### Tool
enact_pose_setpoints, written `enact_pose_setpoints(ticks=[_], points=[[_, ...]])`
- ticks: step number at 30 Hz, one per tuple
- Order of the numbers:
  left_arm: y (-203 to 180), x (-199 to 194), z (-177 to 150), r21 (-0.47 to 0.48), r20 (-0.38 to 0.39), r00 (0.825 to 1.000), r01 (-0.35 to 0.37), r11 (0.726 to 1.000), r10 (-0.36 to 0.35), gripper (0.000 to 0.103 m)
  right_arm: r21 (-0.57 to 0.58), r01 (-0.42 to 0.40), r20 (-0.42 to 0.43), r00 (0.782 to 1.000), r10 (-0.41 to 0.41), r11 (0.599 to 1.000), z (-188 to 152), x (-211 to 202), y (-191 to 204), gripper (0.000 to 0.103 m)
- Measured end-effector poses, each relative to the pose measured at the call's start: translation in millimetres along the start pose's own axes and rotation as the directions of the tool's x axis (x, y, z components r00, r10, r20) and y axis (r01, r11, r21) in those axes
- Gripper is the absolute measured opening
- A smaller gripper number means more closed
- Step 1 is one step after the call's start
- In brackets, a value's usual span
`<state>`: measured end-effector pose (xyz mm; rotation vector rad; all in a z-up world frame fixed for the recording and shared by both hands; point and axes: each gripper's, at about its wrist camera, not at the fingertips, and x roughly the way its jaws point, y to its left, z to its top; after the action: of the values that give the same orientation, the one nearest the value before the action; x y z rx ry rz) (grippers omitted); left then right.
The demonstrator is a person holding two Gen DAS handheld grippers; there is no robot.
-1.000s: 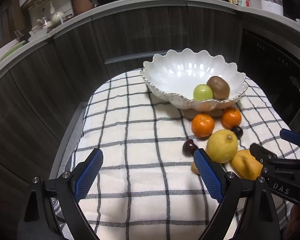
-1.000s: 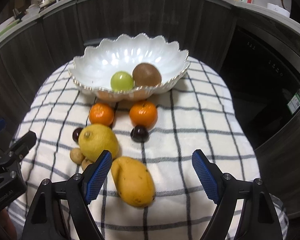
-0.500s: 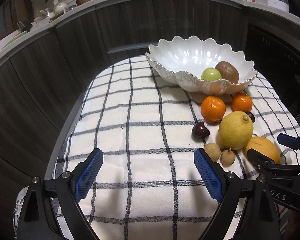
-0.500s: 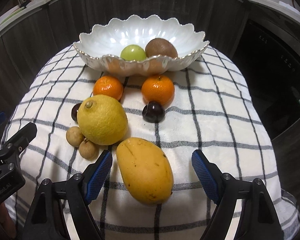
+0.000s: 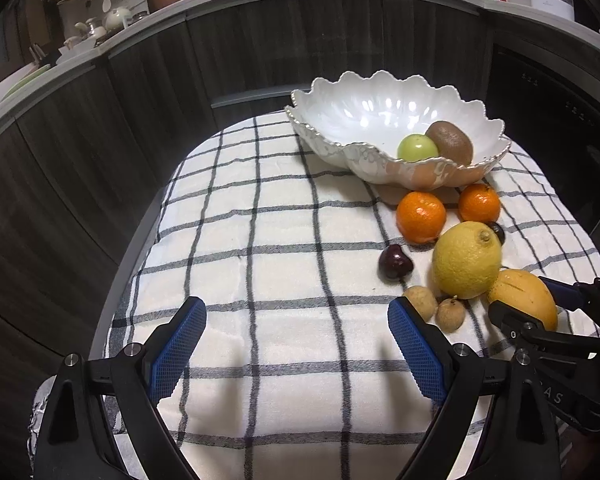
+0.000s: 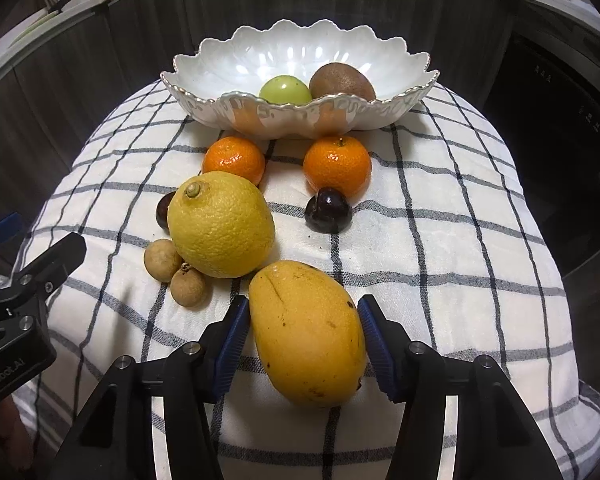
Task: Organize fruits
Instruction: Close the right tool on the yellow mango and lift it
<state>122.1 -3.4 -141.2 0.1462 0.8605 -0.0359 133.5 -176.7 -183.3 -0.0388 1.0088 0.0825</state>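
Right wrist: right gripper (image 6: 303,334) fingers now closed around mango (image 6: 307,332), seemingly touching; left gripper (image 5: 296,344) wide open

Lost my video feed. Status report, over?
Right gripper shut on mango, mango on cloth. Left gripper open, empty. Bowl ahead; lemon, oranges, cherry in between.

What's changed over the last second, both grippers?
The right gripper advanced over the mango and closed its pads against its sides; the mango still lies on the cloth. The left gripper stays open and empty. The bowl and other fruit haven't moved.
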Motion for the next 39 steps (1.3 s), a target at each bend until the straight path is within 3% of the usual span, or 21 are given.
enact_pose_setpoints(ticks=[10, 23, 39], points=[[-30, -9, 14, 0.057, 0.024, 0.998, 0.06, 0.997, -0.061, 0.093, 0.04, 0.029, 0.04, 0.999, -0.03, 0.999, 6, -23, -28, 0.051], [-43, -12, 20, 0.079, 0.037, 0.997, 0.07, 0.994, -0.074, 0.093, 0.081, -0.025, 0.04, 0.999, 0.022, 0.996, 7, -28, -40, 0.049], [-66, -17, 32, 0.061, 0.057, 0.986, 0.15, 0.987, -0.154, 0.093, 0.127, 0.019, 0.115, 0.993, -0.034, 0.992, 21, -64, -61, 0.049]])
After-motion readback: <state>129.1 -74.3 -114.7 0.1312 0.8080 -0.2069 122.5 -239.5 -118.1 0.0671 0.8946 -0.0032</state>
